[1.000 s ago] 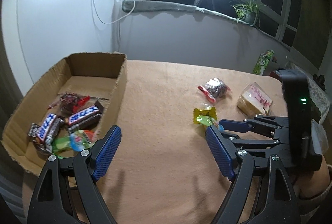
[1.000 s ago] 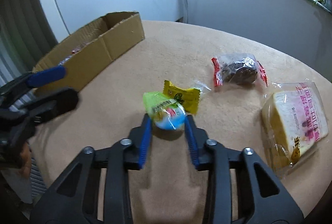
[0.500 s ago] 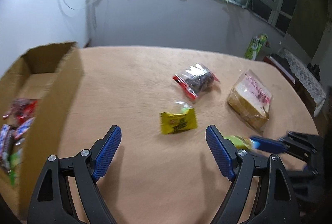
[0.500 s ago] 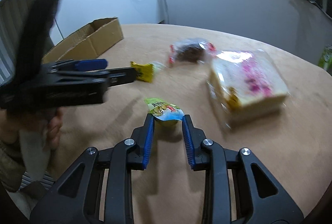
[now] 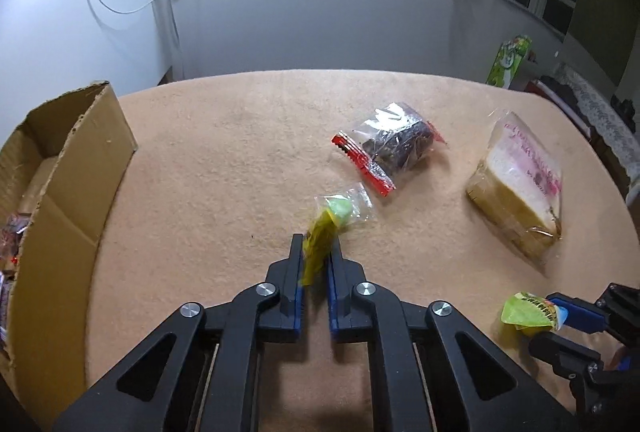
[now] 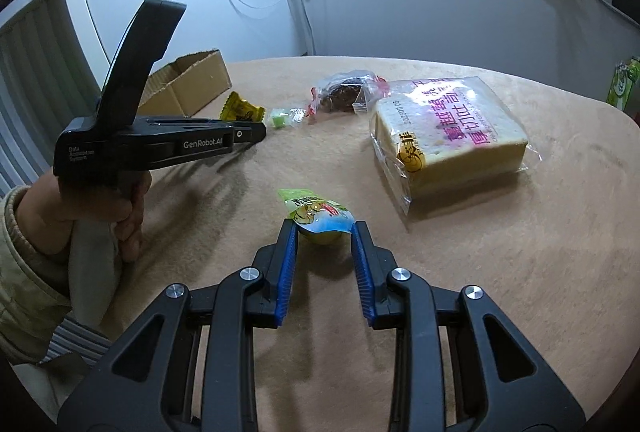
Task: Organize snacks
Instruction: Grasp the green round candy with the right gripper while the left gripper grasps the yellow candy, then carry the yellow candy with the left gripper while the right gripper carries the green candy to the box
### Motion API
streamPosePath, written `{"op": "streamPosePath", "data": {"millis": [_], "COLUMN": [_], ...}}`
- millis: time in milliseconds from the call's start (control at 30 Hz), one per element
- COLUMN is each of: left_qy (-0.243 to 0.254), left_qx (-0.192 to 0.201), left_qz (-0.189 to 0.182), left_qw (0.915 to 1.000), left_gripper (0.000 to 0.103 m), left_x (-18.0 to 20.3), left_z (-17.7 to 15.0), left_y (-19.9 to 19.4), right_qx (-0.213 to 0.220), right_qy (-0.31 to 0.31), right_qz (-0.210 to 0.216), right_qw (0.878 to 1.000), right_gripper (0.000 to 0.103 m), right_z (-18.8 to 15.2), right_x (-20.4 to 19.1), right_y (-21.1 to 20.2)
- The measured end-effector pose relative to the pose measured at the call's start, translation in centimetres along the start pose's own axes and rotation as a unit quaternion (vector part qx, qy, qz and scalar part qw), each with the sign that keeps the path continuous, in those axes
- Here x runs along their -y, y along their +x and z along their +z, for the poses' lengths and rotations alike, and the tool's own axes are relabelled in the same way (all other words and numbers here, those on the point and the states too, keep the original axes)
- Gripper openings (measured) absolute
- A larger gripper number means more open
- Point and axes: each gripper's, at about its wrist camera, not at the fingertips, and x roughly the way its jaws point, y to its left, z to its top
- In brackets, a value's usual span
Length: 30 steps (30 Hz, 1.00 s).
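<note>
Since the earlier frame the left claw (image 5: 316, 252) has travelled away from the cardboard box (image 5: 80, 168) and has just been closing; now it is clenched on the yellow candy wrapper (image 5: 318, 248), which stands up between its pads. Right claw (image 6: 323, 232) is grasping the green jelly cup (image 6: 318, 218), the same as before, and it has shifted across the tabletop (image 5: 224, 160) too.

Counting the loose snacks on the tabletop, I see three: one small green candy in clear wrap (image 5: 340, 208), just beyond the yellow wrapper; one dark cake in a clear pack with red edges (image 5: 394, 148), farther from the box; one pack of sliced bread (image 5: 520, 188), the farthest from the box. With the two held snacks it makes five outside the box.

Only the left wrist view looks into the box: some wrapped snacks lie at its near end, but they are cut by the frame edge and I cannot count them. Only the right wrist view shows the person's hand (image 6: 100, 200) around the left tool's handle, and the printed face of the bread pack.
</note>
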Motion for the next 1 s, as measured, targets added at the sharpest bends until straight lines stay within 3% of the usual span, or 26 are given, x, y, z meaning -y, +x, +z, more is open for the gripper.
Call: {"op": "streamPosePath", "data": {"millis": [333, 733, 1000], "left_qy": [-0.006, 0.01, -0.014], "left_qx": [0.053, 0.115, 0.153], "left_qz": [-0.035, -0.034, -0.012], "left_qw": [0.9979, 0.9927, 0.9881], "left_gripper": [0.006, 0.006, 0.006], "left_x": [-0.4, -0.4, -4.0], "left_z": [-1.0, -2.1, -3.0], "left_y": [-2.6, -8.8, -12.6], "right_qx": [0.032, 0.077, 0.094], "right_qy": [0.014, 0.029, 0.004], "right_qz": [0.002, -0.007, 0.01], "right_qw": [0.999, 0.997, 0.995], "right_gripper": [0.029, 0.029, 0.029], "right_z": [0.1, 1.9, 4.6], "right_x": [0.2, 0.0, -3.9], "right_y": [-1.6, -3.6, -3.2]}}
